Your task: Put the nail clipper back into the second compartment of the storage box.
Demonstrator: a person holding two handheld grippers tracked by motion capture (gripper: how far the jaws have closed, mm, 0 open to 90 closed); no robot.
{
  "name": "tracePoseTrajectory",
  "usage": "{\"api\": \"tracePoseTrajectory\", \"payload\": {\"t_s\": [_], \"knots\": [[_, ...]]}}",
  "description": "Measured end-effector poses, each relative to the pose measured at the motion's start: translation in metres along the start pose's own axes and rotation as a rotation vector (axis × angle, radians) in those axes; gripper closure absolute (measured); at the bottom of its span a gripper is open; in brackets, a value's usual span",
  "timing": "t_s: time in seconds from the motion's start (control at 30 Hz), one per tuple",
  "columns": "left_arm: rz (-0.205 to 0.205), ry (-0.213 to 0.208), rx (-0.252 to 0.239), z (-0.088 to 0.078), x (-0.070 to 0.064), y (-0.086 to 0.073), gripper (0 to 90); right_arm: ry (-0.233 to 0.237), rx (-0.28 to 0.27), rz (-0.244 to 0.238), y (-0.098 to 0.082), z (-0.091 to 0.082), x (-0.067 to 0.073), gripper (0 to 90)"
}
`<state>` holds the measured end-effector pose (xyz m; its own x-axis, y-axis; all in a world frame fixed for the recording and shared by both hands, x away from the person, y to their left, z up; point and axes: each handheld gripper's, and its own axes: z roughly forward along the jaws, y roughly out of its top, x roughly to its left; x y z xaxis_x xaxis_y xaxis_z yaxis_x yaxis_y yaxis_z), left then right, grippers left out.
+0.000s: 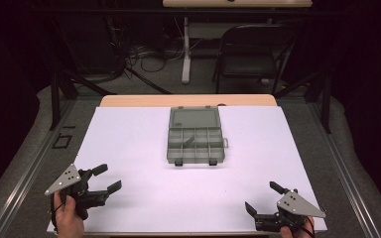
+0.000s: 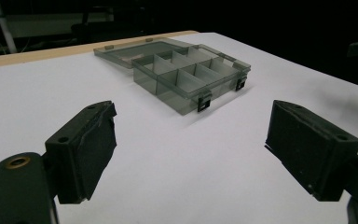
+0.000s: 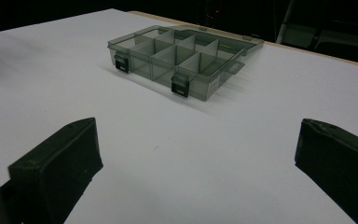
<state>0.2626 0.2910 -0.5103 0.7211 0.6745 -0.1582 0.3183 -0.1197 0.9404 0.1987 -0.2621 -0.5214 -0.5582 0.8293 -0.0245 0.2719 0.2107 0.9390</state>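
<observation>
Organizer box [image 1: 196,143] lid open flat toward far edge, latches facing grippers.

A white-topped table [image 1: 129,148] carries an open, grey compartment box [image 1: 196,136] near its middle.

One organiser box [image 1: 195,144] is on the table, with one hinged lid [image 1: 195,118] laid open and two black latches on its front wall. Two grippers are present: one left gripper [image 1: 107,178] and one right gripper [image 1: 263,196], each with two jaws. One folding chair [image 1: 252,49] stands behind
</observation>
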Motion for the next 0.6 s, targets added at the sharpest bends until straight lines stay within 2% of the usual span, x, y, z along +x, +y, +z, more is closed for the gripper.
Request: {"api": "tracePoseTrajectory", "payload": {"t_s": [0.27,0.6], "knots": [[0.015,0.001,0.006,0.0018,0.0008,-0.003,15.7,0.002,0.0,-0.004,0.0001,-0.0002,-0.0002,0.0],[-0.002,0.02,0.008,0.0005,0.0072,-0.006,15.7,-0.003,-0.005,0.007,-0.0008,0.0008,-0.0026,0.0]]}}
